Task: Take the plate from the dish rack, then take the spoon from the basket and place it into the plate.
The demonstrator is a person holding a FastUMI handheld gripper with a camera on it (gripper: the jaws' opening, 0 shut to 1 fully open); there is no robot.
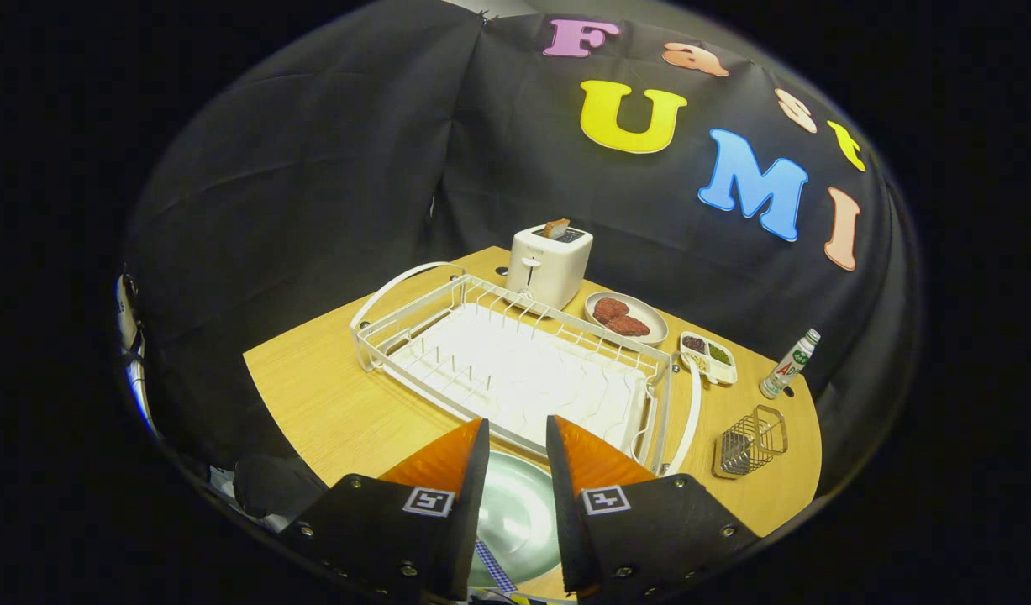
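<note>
1. Gripper (517, 437): the two fingers stand a narrow gap apart, with nothing pressed between them.
2. Shiny round metal plate (515, 512): it lies flat on the light wooden tabletop (330, 403), seen through the gap between the fingers, at 6 o'clock from the white wire dish rack (515, 370). The rack itself carries no dishes, so the plate step looks done.
3. Small wire-mesh metal basket (750, 444): it sits on the table at about 3 o'clock from the fingertips, just beyond the rack's near right corner. A spoon inside it cannot be made out, so its long axis cannot be told.
4. Governing relation: the next target lies to the right of the jaws; the gripper would probably swing toward 3 o'clock and come down over the basket's open top.
5. Background: white toaster (550, 262) at 12 o'clock.
</note>
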